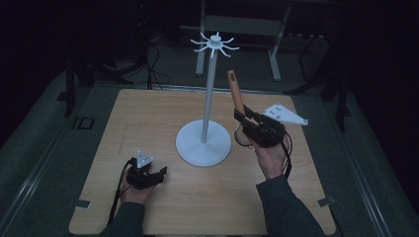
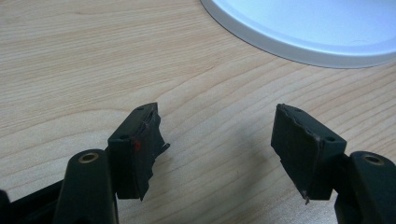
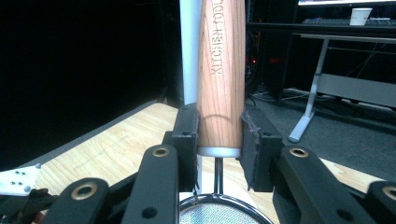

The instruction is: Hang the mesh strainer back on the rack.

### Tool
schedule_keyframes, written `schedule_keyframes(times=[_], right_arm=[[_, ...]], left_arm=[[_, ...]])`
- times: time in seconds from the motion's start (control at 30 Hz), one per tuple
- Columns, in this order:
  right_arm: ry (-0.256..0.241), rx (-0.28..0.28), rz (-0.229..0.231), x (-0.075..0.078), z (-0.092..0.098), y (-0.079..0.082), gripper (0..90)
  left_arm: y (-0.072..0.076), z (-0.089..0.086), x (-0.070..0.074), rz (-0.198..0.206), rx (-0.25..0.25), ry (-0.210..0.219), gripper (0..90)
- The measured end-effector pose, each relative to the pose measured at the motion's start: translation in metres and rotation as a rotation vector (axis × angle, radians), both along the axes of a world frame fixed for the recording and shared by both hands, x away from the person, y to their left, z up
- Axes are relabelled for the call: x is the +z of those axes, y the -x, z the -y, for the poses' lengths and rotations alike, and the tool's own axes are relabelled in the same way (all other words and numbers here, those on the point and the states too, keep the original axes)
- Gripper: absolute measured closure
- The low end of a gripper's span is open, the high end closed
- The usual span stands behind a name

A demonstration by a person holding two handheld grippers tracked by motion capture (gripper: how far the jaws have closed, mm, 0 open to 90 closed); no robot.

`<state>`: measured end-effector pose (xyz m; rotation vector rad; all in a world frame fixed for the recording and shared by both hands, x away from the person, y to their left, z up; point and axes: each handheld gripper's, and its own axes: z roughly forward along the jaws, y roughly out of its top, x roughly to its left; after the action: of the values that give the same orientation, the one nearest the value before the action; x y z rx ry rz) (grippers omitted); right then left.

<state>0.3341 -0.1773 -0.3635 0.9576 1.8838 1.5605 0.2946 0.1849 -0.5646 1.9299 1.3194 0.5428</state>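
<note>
A white hanging stand with a round base (image 1: 203, 143), a tall pole (image 1: 209, 98) and a ring of hooks (image 1: 215, 45) at its top stands mid-table. My right gripper (image 1: 245, 117) is shut on the wooden handle (image 3: 220, 74) of a small kitchen strainer, held upright to the right of the pole; the handle is marked "KITCHEN TOOL". The strainer's wire mesh bowl (image 3: 215, 212) hangs below the jaws, and the handle's tip (image 1: 230, 75) points up. My left gripper (image 1: 157, 174) rests low at the front left, open, with bare tabletop between its fingers (image 2: 140, 149). The stand's base edge (image 2: 303, 32) lies ahead of it.
The wooden table (image 1: 148, 118) sits in a dark room. Behind it stand a desk's white legs (image 1: 274, 54) and cables on the floor (image 1: 153, 69). A desk with a paper cup (image 3: 360, 15) is far off in the right gripper view.
</note>
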Motion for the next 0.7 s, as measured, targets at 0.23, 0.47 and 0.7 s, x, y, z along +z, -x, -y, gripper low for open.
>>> schedule_keyframes(times=[0.23,0.47,0.7], right_arm=[[-0.003,0.004,0.008,0.0037,-0.0009,0.0002,69.9],[-0.003,0.005,0.014,0.0055,-0.0016,0.0008,69.9],[-0.006,0.007,0.021,0.0075,-0.0026,0.0011,69.9]], left_arm=[[0.0,0.0001,0.0,0.0,0.0,0.001,33.2],[0.0001,0.0001,0.0,-0.001,0.001,0.002,33.2],[0.0001,0.0001,0.0,0.0,0.001,0.001,33.3]])
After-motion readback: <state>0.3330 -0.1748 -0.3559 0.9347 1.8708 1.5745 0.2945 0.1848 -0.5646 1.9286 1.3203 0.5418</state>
